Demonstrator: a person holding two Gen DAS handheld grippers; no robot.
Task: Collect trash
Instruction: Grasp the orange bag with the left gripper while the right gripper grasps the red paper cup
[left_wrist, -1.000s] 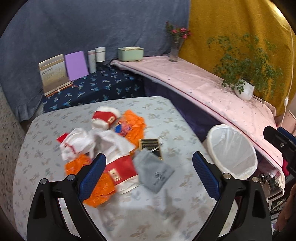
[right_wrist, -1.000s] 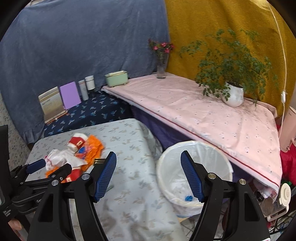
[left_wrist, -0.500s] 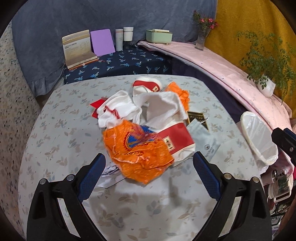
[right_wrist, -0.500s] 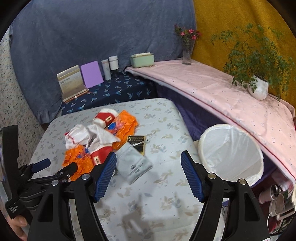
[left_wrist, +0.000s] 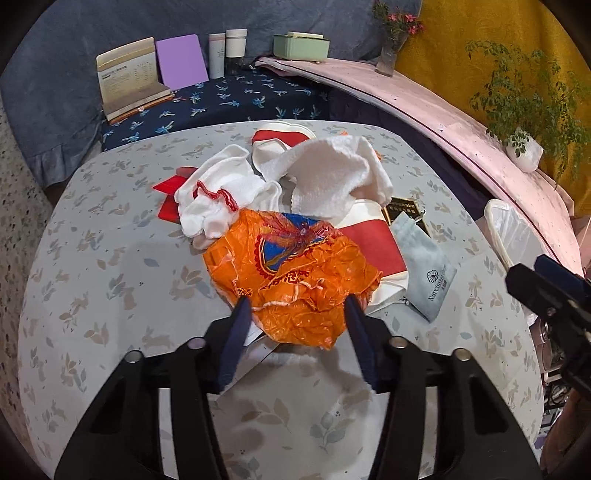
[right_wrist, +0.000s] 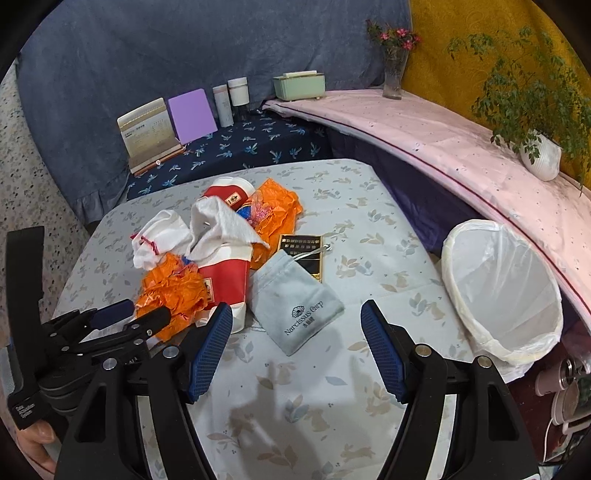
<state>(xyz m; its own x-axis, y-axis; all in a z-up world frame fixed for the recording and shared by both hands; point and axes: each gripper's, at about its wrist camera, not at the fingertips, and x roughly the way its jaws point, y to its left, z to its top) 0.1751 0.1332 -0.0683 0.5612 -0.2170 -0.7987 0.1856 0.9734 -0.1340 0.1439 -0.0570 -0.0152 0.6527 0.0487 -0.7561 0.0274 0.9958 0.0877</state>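
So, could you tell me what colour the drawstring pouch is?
Pale grey pouch with dark lettering; clearest in the right wrist view.

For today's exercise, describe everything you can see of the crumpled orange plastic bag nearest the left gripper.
The orange plastic bag is thin, shiny, heavily crumpled film with a blue and red printed emblem on top. It lies on the floral tablecloth at the near edge of the trash pile, overlapping a red and white package and touching a white cloth. The left gripper, whose jaws have just been closing, straddles its near edge, its pads at the bag's sides.

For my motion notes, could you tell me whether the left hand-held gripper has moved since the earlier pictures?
Yes. The left hand-held gripper came down toward the table, its jaws just closing around the orange wrapper.
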